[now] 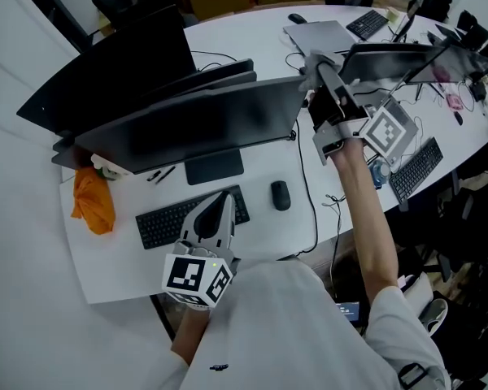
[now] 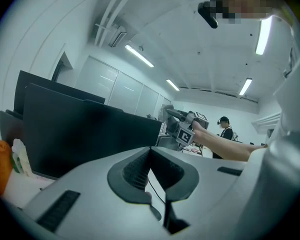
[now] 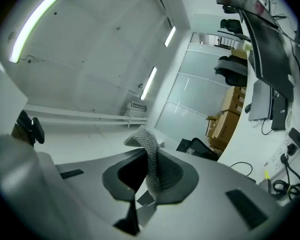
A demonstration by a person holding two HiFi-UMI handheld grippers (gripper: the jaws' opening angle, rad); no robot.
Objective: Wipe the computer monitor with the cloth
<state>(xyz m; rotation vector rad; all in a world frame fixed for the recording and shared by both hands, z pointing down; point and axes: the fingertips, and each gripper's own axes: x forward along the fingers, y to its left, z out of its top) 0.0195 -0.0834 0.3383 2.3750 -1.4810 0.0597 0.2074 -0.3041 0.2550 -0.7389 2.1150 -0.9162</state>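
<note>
The dark computer monitor stands mid-desk, and it fills the left of the left gripper view. My right gripper is raised at the monitor's top right corner, shut on a grey knitted cloth. In the right gripper view the cloth sticks up from between the jaws of the right gripper, which point toward the ceiling. My left gripper hovers low over the keyboard, shut with nothing in it. In its own view the left gripper faces the monitor.
A mouse lies right of the keyboard, and an orange cloth at the desk's left. A second monitor stands behind, another to the right. A laptop and a second keyboard are nearby. A person stands far off.
</note>
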